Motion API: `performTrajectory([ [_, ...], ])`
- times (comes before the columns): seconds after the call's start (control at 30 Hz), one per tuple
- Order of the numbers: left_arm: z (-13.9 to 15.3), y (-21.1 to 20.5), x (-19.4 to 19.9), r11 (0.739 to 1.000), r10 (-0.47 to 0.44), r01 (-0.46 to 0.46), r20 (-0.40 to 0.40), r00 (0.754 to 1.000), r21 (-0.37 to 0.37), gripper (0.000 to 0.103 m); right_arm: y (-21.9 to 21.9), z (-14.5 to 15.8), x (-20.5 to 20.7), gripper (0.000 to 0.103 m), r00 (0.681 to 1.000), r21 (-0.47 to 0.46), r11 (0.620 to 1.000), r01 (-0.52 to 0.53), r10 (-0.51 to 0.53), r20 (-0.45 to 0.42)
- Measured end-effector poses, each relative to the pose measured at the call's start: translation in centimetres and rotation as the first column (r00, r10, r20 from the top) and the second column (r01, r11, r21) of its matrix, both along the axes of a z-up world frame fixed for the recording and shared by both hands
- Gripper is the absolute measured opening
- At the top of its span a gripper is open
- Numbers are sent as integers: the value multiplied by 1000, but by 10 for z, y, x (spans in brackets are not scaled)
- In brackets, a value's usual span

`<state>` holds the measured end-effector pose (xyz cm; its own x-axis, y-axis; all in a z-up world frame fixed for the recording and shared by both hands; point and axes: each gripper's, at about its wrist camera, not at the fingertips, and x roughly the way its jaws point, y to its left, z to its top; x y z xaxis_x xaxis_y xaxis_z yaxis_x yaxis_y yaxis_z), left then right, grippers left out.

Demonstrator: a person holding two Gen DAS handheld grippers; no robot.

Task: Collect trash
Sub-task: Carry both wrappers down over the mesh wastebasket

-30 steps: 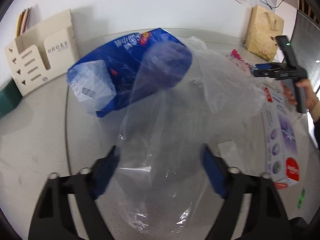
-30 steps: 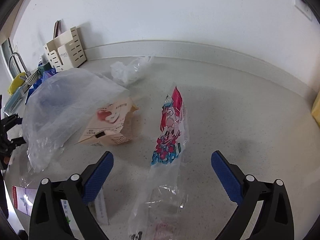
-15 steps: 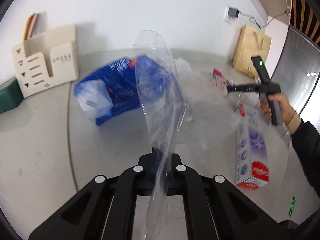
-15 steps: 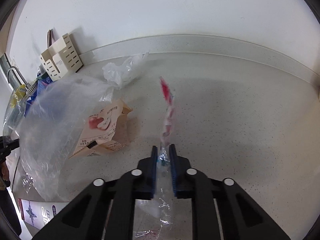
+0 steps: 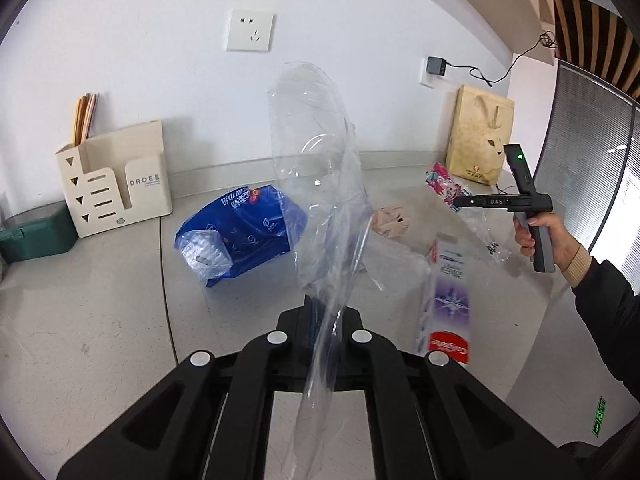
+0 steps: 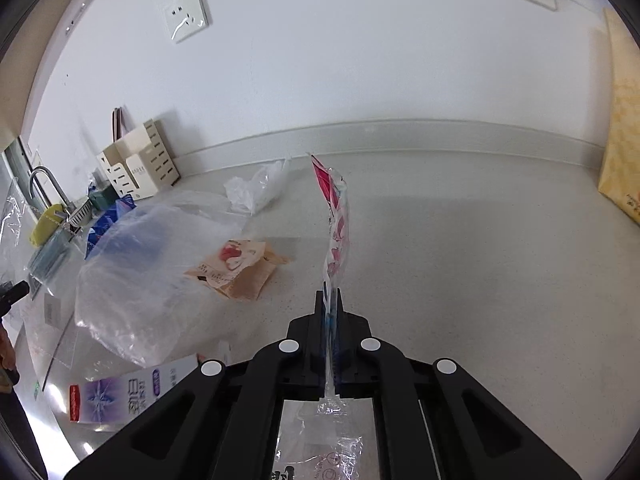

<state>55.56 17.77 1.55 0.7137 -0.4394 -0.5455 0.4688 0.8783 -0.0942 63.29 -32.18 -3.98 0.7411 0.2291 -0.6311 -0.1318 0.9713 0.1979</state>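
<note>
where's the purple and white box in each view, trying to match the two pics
Left wrist: the purple box lies right of centre, beside the left claw, under clear plastic.
Right wrist: the purple box is at lower left, left of the right claw.
Shared landmark: the cream organizer against the wall.

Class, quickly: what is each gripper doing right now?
Left gripper: shut on the clear bag.
Right gripper: shut on the pink wrapper.
</note>
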Motion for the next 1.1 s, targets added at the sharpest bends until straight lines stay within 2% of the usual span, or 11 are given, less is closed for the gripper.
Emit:
performTrajectory([
  [0.27, 14, -3, -48, 1000, 21, -20, 50, 999, -18, 4, -11, 22, -55, 7, 998, 10, 999, 38, -39, 50],
  [0.57, 19, -7, -107, 998, 42, -40, 52, 998, -40, 4, 10, 32, -119, 7, 995, -23, 1000, 4, -2, 100],
  [0.77, 14, -10, -155, 998, 62, -61, 44, 997, -32, 4, 34, 32, -156, 7, 993, -63, 997, -44, 50, 104],
  [0.9, 5, -13, -193, 998, 67, -66, 33, 997, -25, 4, 47, 31, -179, 7, 991, -47, 996, -75, 79, 110],
  [1.1, -18, -18, -252, 996, 90, -90, -7, 996, -26, 4, 78, 20, -214, 7, 982, -63, 988, -144, 150, 116],
])
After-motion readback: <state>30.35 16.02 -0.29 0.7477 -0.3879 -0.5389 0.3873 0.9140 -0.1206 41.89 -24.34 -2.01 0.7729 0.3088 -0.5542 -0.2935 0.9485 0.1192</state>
